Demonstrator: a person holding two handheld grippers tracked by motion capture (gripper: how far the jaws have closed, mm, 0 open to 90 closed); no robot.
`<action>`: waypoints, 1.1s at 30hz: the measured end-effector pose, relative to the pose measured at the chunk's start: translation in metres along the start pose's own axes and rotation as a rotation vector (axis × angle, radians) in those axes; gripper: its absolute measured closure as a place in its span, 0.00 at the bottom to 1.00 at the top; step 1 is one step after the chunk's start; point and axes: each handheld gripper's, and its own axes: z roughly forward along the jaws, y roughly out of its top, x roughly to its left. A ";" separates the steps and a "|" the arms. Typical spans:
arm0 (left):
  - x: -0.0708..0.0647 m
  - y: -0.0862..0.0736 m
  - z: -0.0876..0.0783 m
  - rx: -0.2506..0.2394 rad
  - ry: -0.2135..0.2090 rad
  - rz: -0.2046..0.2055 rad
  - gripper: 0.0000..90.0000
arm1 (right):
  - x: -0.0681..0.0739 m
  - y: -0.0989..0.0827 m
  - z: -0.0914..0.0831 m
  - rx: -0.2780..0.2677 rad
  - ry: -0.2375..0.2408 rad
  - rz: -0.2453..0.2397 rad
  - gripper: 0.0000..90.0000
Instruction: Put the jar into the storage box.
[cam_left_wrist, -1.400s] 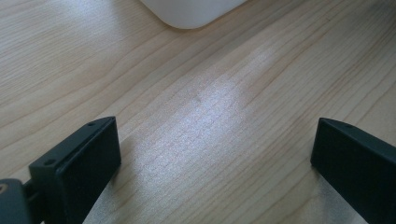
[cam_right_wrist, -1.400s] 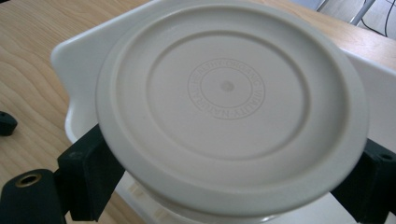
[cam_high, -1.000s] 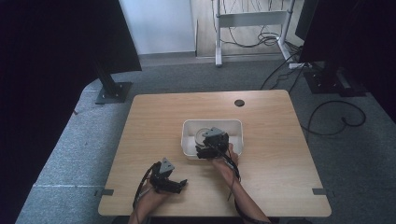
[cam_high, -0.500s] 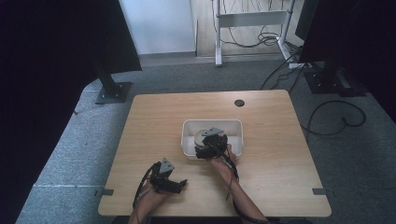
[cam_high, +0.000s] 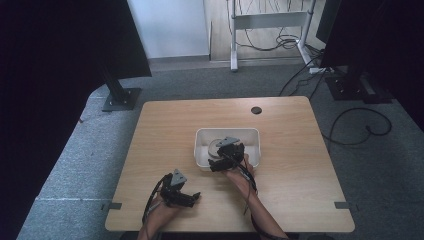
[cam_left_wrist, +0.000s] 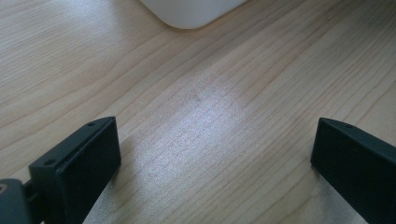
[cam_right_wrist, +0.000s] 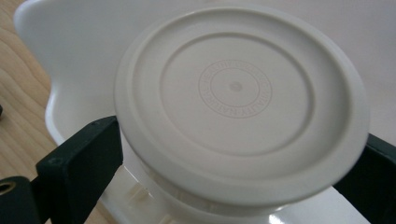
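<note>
A white round lidded container lies tilted in a white rectangular bin at the table's middle. My right gripper is shut on the container, one black jaw against each side of its rim. The high view puts that gripper over the bin's front left part, with the container just beyond it. My left gripper rests near the table's front edge, left of the bin. Its jaws stand wide open over bare wood, holding nothing.
The wooden table has a dark cable hole near its far edge. A corner of the bin shows at the top of the left gripper view. Black stands and cables sit on the grey floor around the table.
</note>
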 end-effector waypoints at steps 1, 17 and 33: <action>0.000 0.000 0.000 0.000 0.000 0.000 0.01 | 0.000 0.000 -0.001 0.003 0.001 0.000 0.02; 0.000 0.000 0.000 0.000 0.000 0.000 0.01 | -0.001 0.002 -0.022 -0.035 0.023 -0.019 0.03; 0.000 0.000 0.000 0.000 0.000 0.000 0.01 | -0.001 -0.003 -0.040 -0.048 0.041 -0.052 0.03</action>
